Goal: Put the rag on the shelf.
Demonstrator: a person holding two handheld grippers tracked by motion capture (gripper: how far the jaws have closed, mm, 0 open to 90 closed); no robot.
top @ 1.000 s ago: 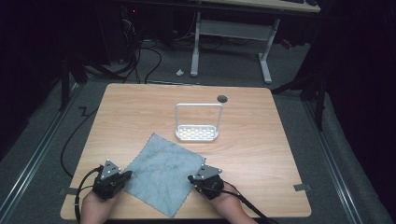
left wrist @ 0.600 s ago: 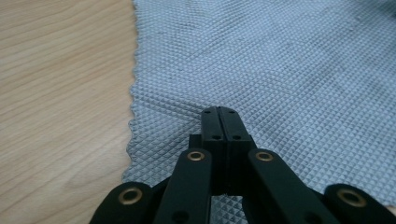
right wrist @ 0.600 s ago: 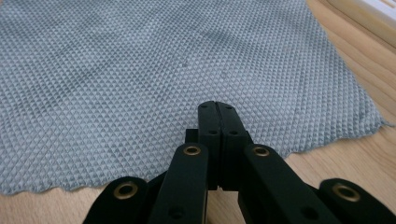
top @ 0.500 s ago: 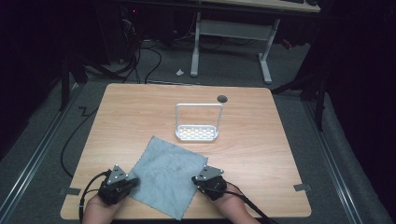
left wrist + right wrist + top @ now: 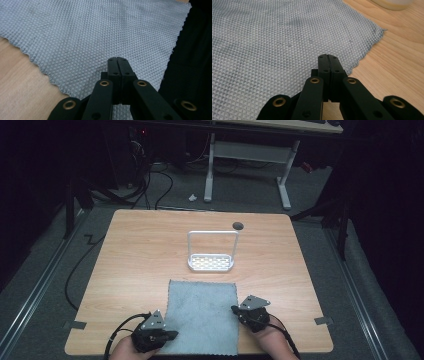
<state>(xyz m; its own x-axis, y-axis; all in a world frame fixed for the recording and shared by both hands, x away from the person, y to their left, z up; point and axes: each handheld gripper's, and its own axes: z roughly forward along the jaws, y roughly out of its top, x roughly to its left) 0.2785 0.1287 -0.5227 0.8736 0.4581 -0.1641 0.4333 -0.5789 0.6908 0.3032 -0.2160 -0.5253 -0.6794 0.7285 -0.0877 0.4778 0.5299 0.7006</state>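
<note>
1. Nearest you, your left claw sits at the near-left corner of the grey, waffle-textured cloth. In the left gripper view its jaws are pressed together with the cloth's weave right under the tips; whether any fabric is pinched between them cannot be told.
2. Your right claw sits at the cloth's right edge, a little farther up the surface than the left one. In the right gripper view its jaws are likewise fully closed, tips over the cloth just inside its scalloped edge; a pinch on the fabric cannot be confirmed here either.
3. The cloth lies flat as a neat rectangle on the light wooden surface, its near edge reaching the surface's near edge, between your two hands.
4. Just beyond the cloth's far edge, apart from it, stands a small white perforated tray with a tall upright wire handle, near the middle of the surface.
5. Farther back, close to the far edge, there is a small dark round hole in the wood.
6. Beyond the surface, on the dark floor, you have the white legs of another desk and loose black cables.
</note>
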